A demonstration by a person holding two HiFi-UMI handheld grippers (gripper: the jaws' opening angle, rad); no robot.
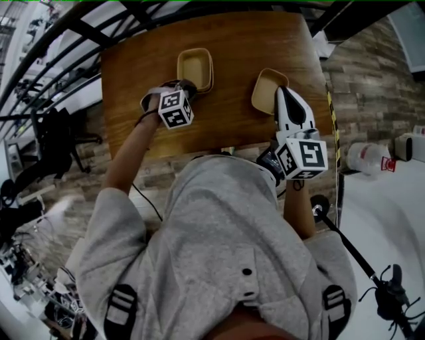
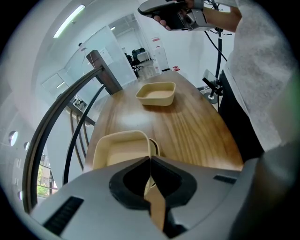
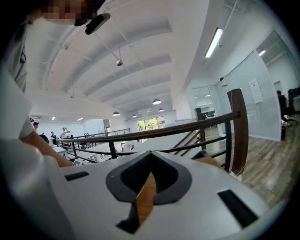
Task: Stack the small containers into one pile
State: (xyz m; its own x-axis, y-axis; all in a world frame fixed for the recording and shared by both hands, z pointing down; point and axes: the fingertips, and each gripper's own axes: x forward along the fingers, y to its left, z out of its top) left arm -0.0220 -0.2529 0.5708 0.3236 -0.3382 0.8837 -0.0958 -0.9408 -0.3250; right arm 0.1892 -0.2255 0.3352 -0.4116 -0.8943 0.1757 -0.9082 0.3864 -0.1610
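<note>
Two tan rectangular containers lie on the wooden table (image 1: pixel 232 40). One container (image 1: pixel 194 69) (image 2: pixel 119 146) is at the left. My left gripper (image 1: pixel 186 86) (image 2: pixel 150 158) points steeply down at it, with its jaws shut on the near right wall of that container. The other container (image 1: pixel 267 89) (image 2: pixel 157 93) rests at the right with nothing in it. My right gripper (image 1: pixel 281 89) (image 3: pixel 149 153) (image 2: pixel 171 9) hovers above that container's near edge, pointing almost level, shut and holding nothing.
A dark railing (image 3: pixel 187 131) (image 2: pixel 70 108) runs along the table's far side. The table's near edge (image 1: pixel 219 149) is close to the person's body. A stand with a dark pole (image 1: pixel 345 239) is on the floor to the right.
</note>
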